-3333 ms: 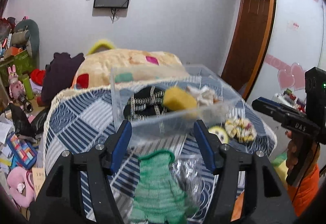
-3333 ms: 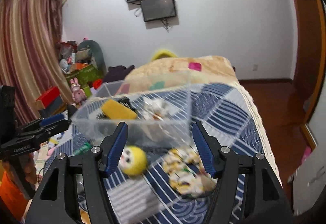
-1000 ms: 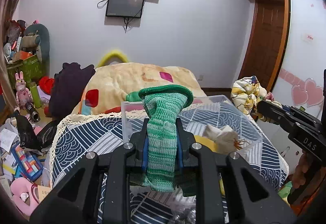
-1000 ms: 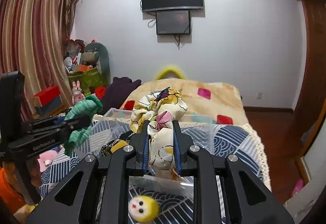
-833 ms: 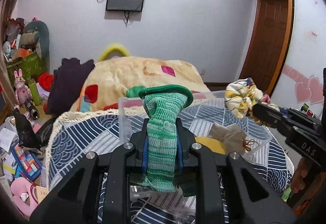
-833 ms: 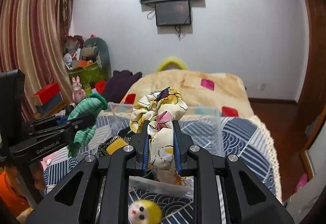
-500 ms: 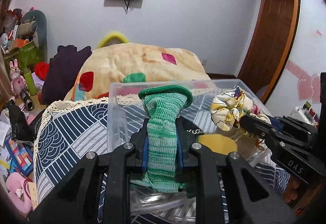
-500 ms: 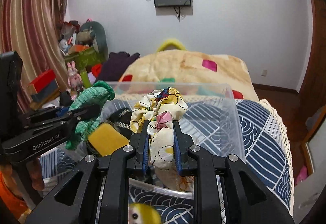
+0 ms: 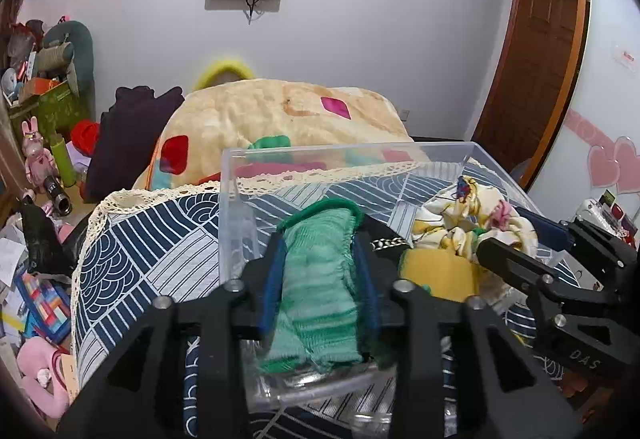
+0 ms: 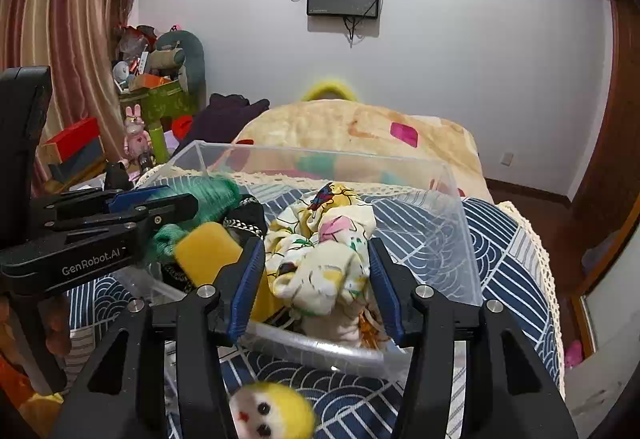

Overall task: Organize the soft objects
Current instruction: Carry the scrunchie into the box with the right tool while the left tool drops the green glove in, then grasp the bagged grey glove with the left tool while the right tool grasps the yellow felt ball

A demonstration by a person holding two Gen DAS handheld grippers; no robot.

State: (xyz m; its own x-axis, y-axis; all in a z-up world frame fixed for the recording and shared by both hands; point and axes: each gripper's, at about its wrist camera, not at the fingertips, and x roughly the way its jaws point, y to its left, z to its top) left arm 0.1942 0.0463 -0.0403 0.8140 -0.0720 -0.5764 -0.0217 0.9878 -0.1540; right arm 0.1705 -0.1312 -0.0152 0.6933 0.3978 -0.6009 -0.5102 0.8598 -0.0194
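A clear plastic bin (image 9: 344,153) (image 10: 460,207) stands on the blue patterned bedspread. My left gripper (image 9: 320,279) is over the bin's near left part; its jaws have begun to part and the green knit glove (image 9: 316,299) still sits between them. My right gripper (image 10: 316,271) stands open over the bin; the yellow floral scrunchie (image 10: 324,247) lies loose between its fingers on the bin's contents. A yellow sponge (image 10: 208,251) and a black chained item (image 10: 248,215) lie in the bin.
A yellow plush ball with a face (image 10: 272,413) lies on the bedspread (image 9: 160,239) in front of the bin. A yellow quilt (image 9: 280,119) is heaped behind. Toys and boxes (image 9: 40,119) crowd the floor at left. A wooden door (image 9: 540,59) is at right.
Both grippers moved down over the bin with their loads. The right gripper's jaws have opened and released the scrunchie; the left gripper's jaws have widened around the glove.
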